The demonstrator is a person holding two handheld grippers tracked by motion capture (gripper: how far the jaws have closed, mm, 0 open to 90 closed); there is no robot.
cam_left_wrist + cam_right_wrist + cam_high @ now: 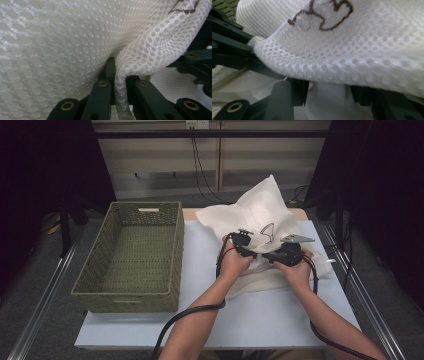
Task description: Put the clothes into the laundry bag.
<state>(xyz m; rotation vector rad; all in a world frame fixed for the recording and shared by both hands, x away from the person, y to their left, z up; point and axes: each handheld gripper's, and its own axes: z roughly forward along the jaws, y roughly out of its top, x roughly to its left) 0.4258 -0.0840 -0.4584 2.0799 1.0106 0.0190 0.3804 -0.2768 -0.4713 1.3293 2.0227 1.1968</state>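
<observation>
- White mesh laundry bag (260, 215) rises just beyond both tools, on the table (250, 315).
- Left tool (120, 83) is clenched on a mesh fold.
- Right tool (327, 92) is released, mesh draped between.

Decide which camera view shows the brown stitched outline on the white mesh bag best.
The right gripper view: the stitched outline on the mesh bag is close and sharp. The high view shows it small; the left gripper view catches just a corner.
</observation>
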